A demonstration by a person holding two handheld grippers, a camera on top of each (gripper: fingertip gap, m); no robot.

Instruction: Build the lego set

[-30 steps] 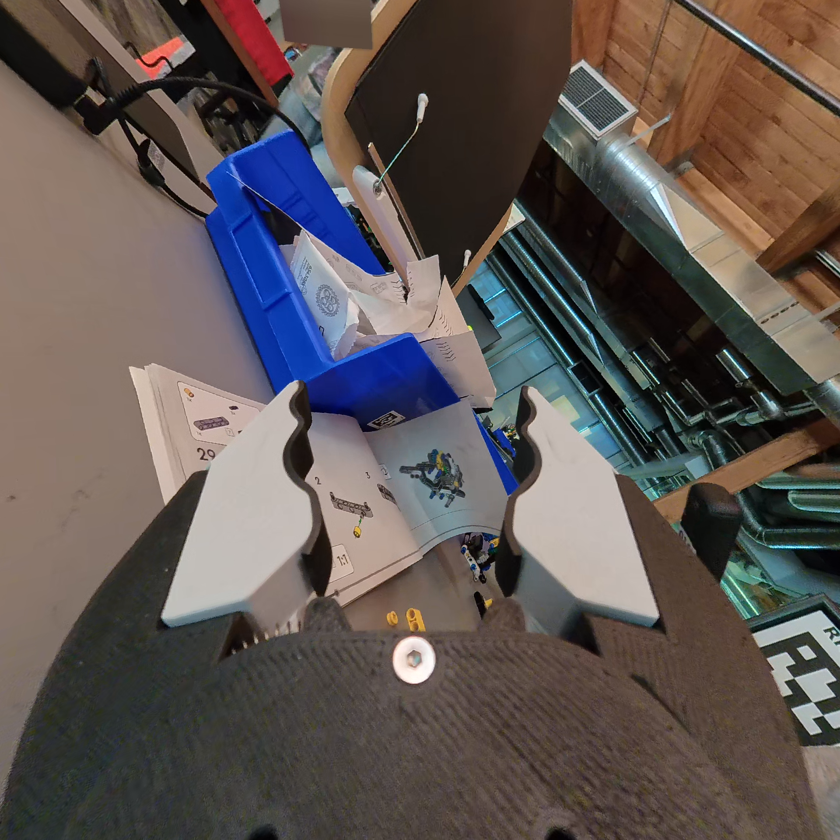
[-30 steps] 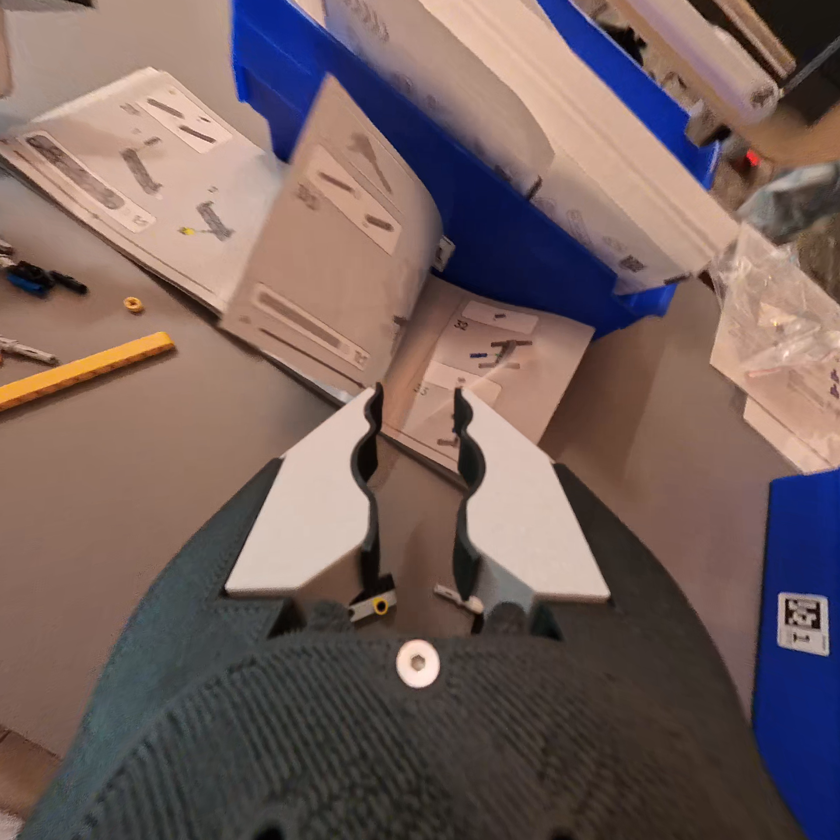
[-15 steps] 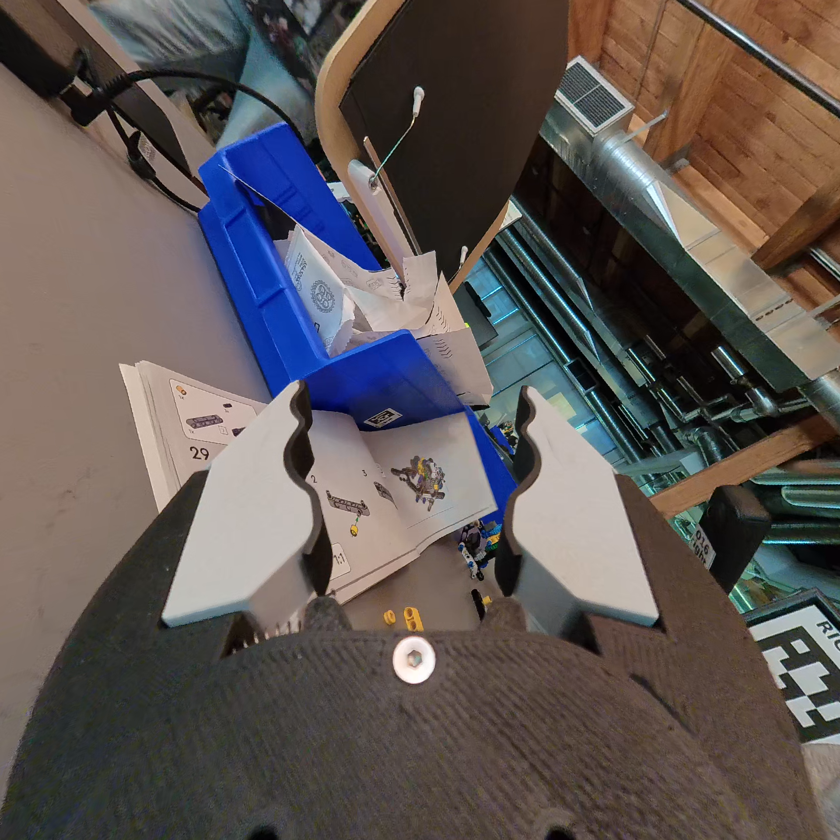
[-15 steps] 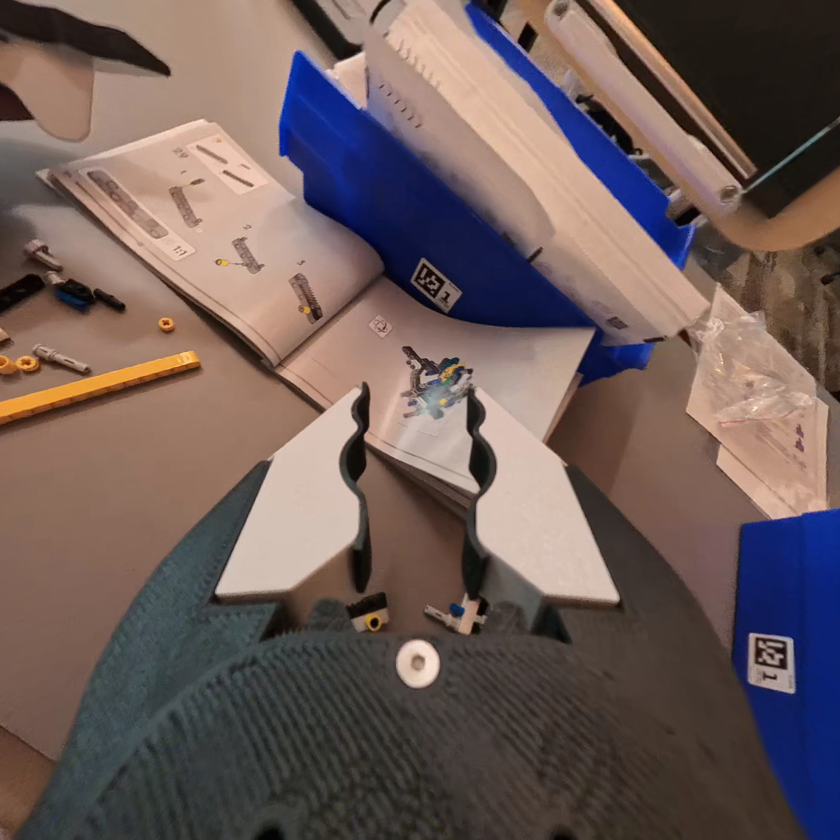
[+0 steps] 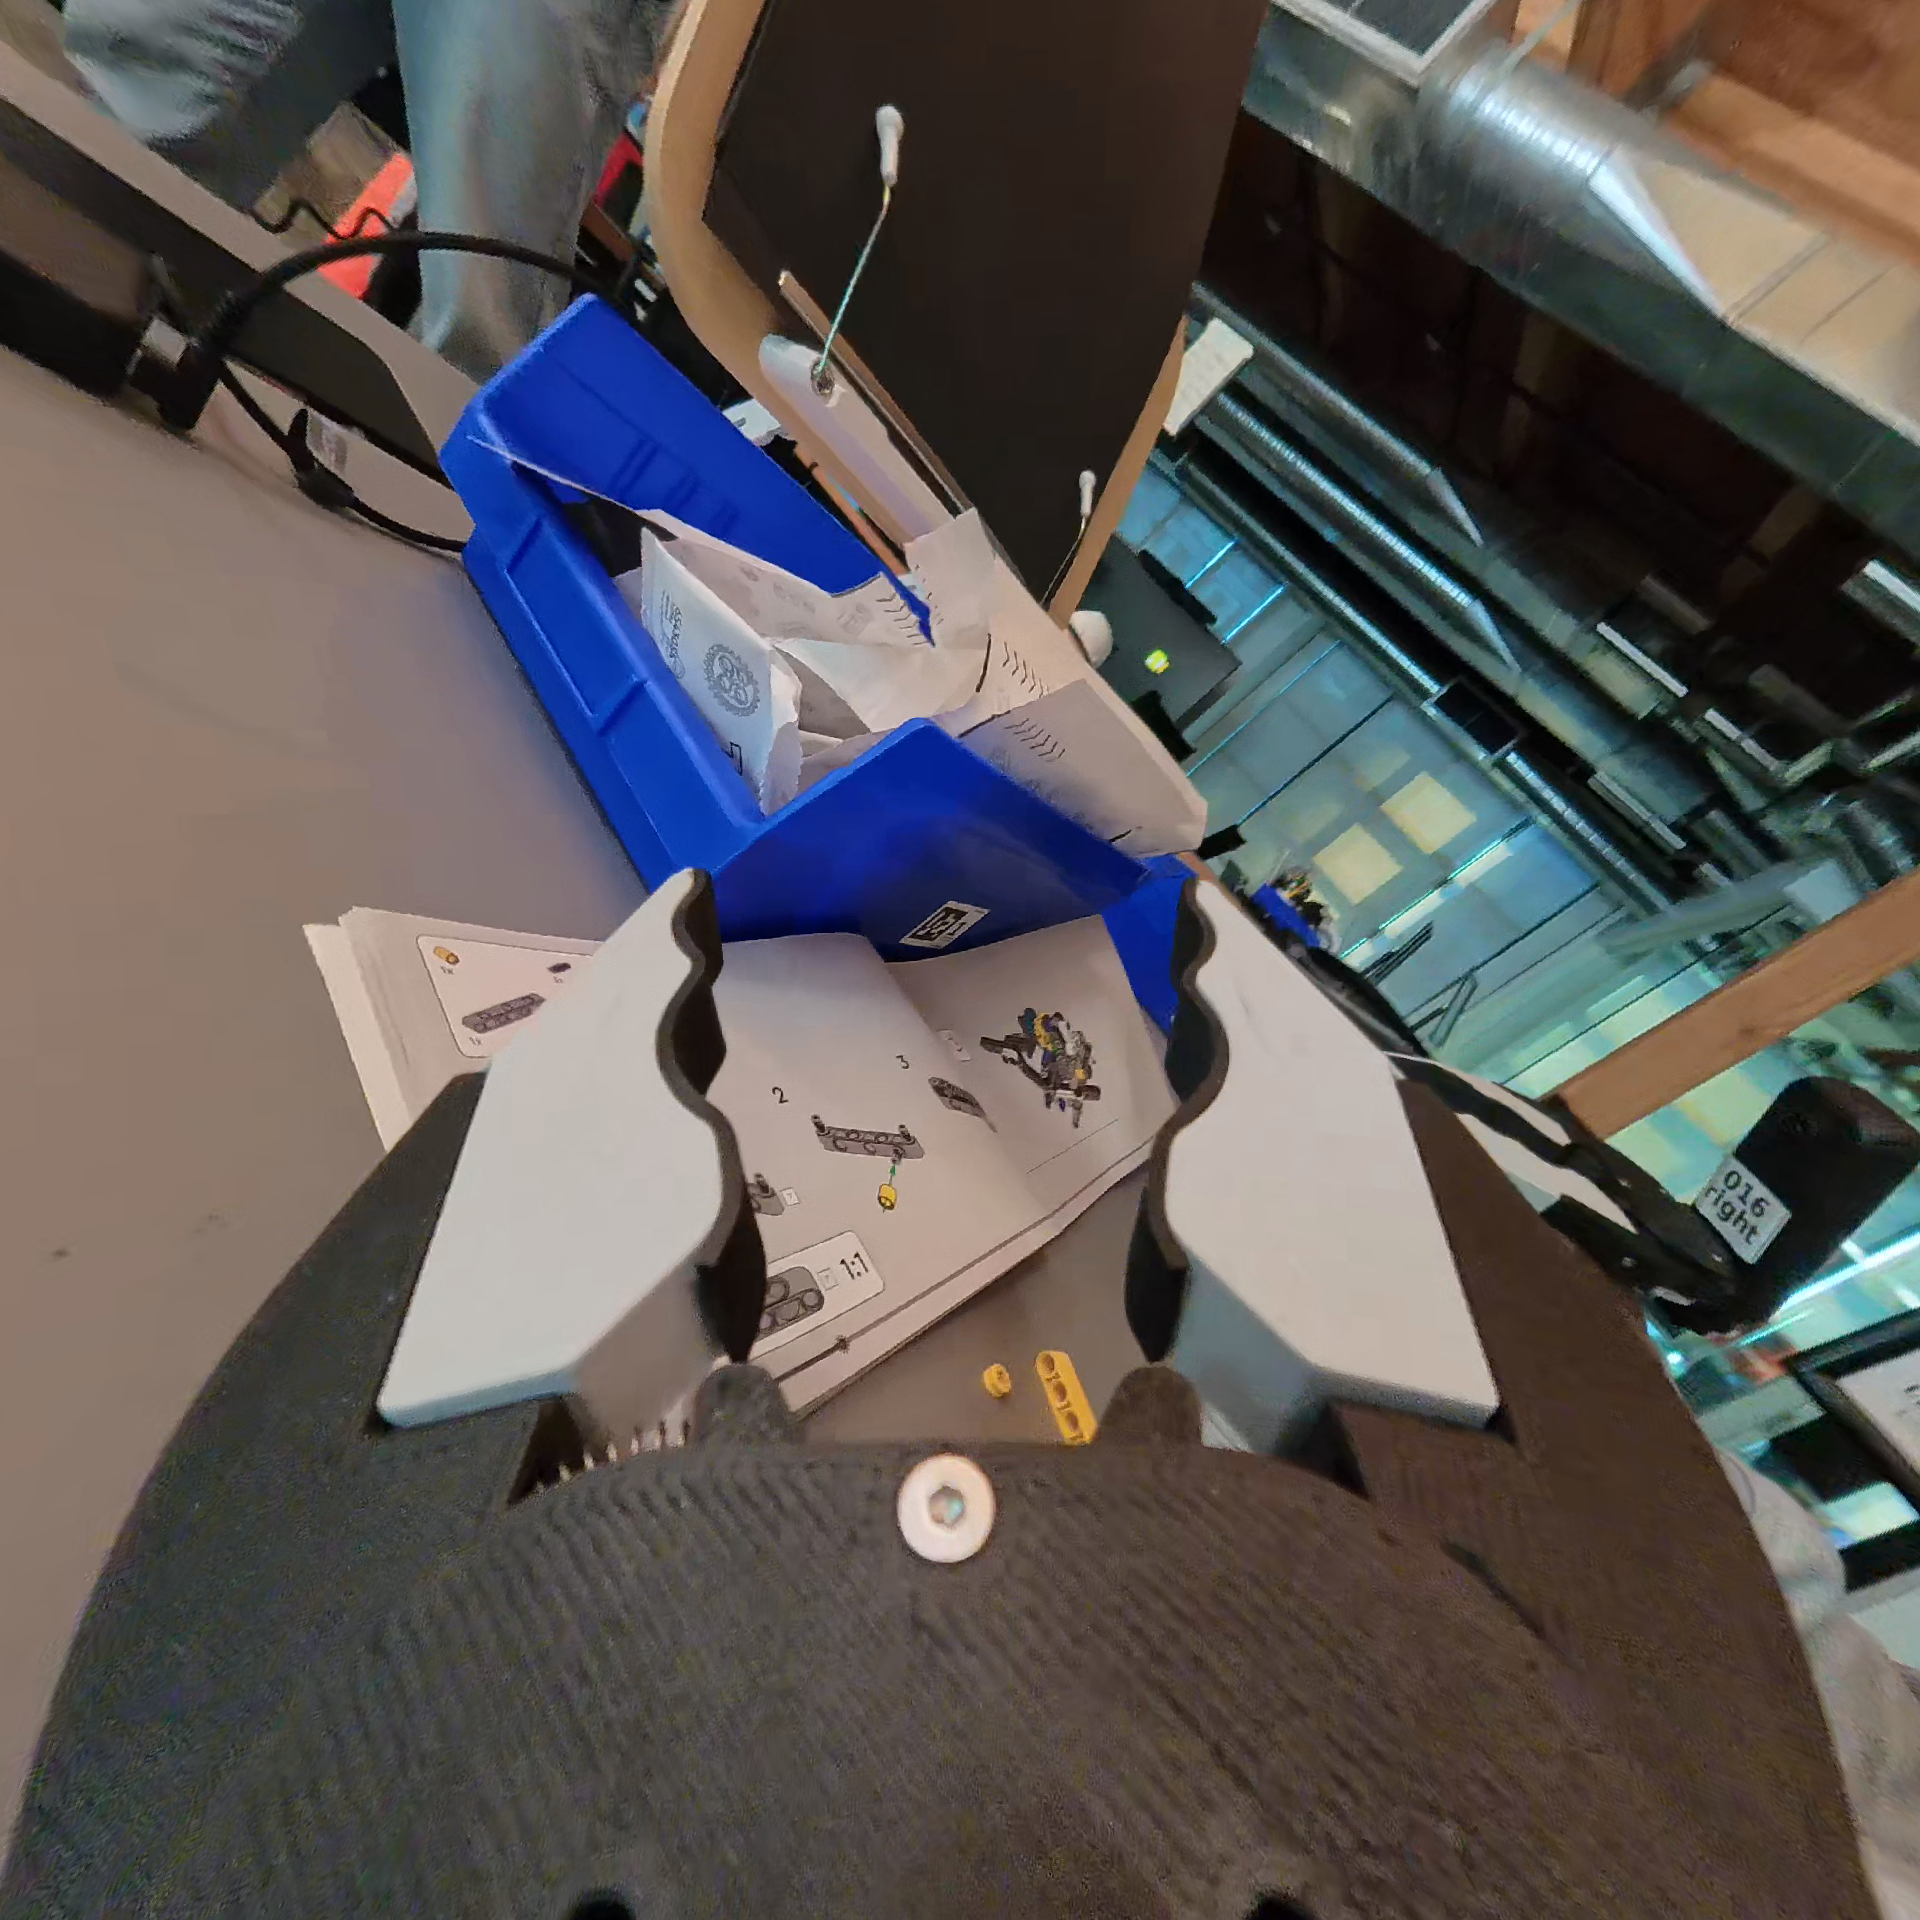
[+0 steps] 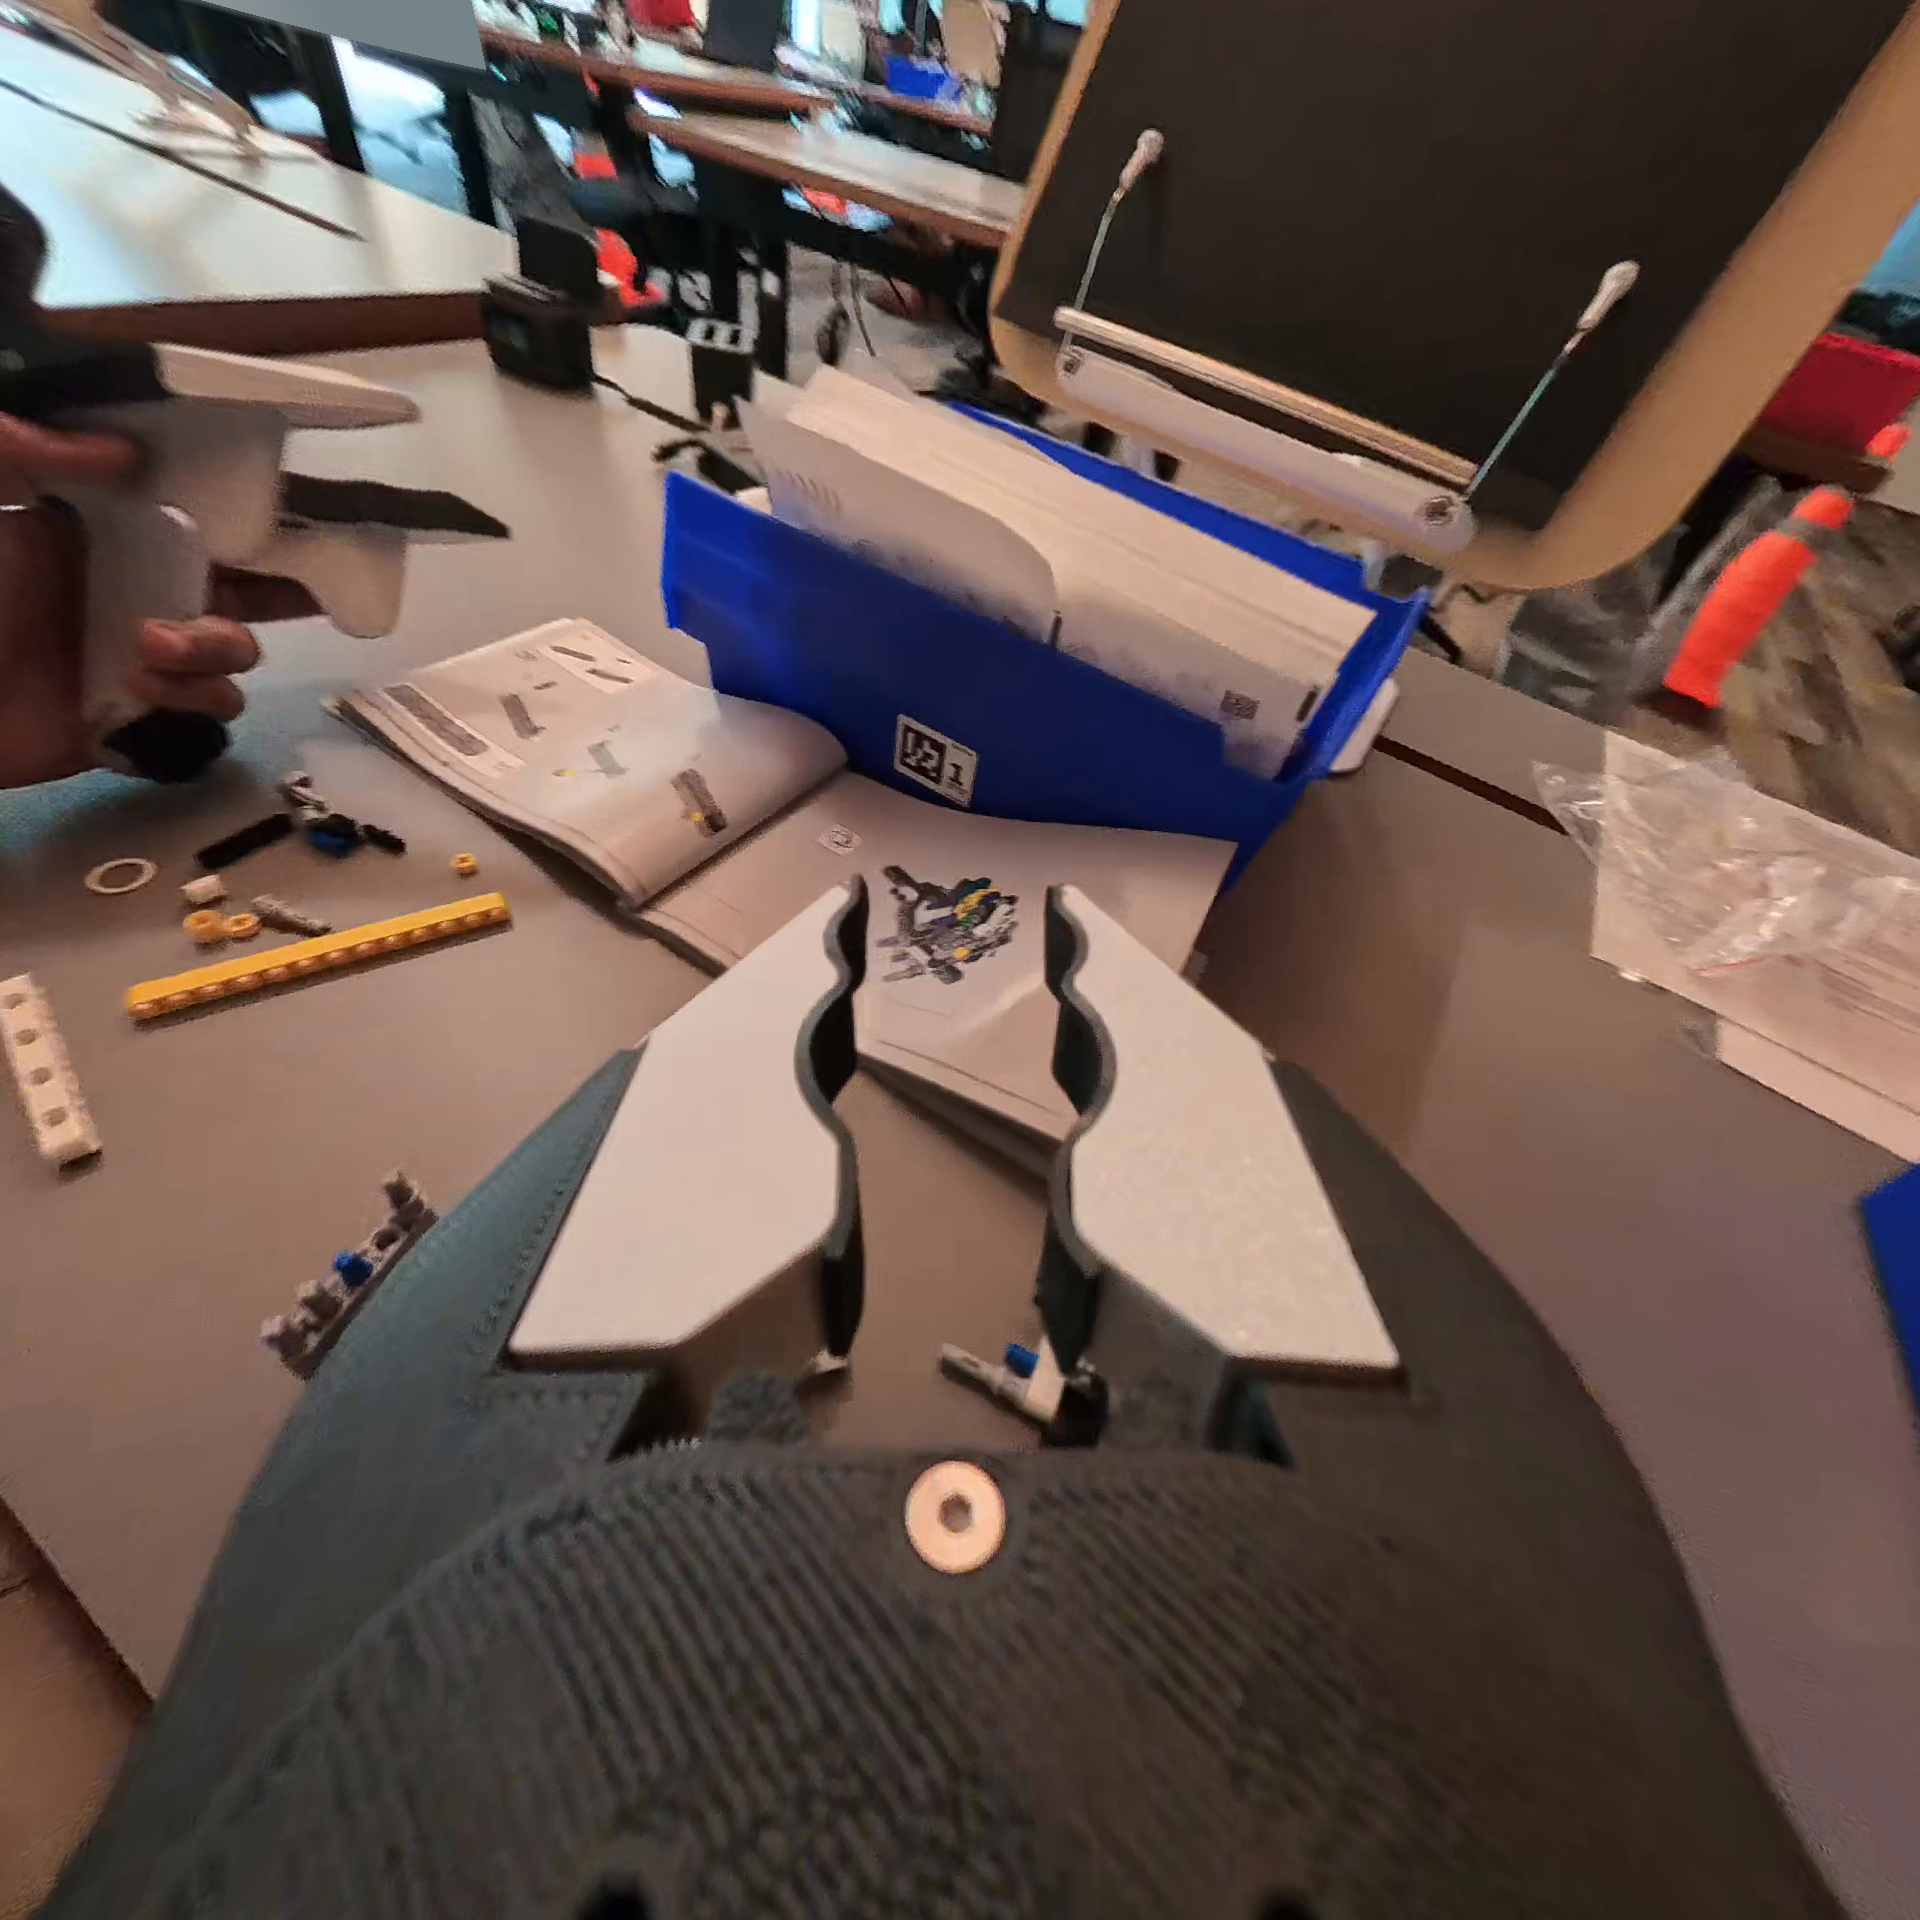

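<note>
lego pieces (image 6: 317,954) lie beside the open manual (image 6: 644,758); both grippers (image 5: 940,1049) (image 6: 951,997) gape apart, empty.

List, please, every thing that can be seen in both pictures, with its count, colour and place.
open paper instruction booklet: one, grey-white, flat on the table before the bin
blue plastic storage bin: one, behind the booklet, stuffed with white paper sheets
long yellow holed beam: one, on the table left of the booklet
white holed beam: one, at the far left edge
small loose pieces: several, yellow, black, blue, grey, white, above the yellow beam
grey assembled piece with blue pin: one, near the right gripper's body
clear plastic bags: count unclear, at the right
grey table: one
dark board with light wooden rim: one, above the bin
left gripper: open, empty
right gripper: open, empty
</note>
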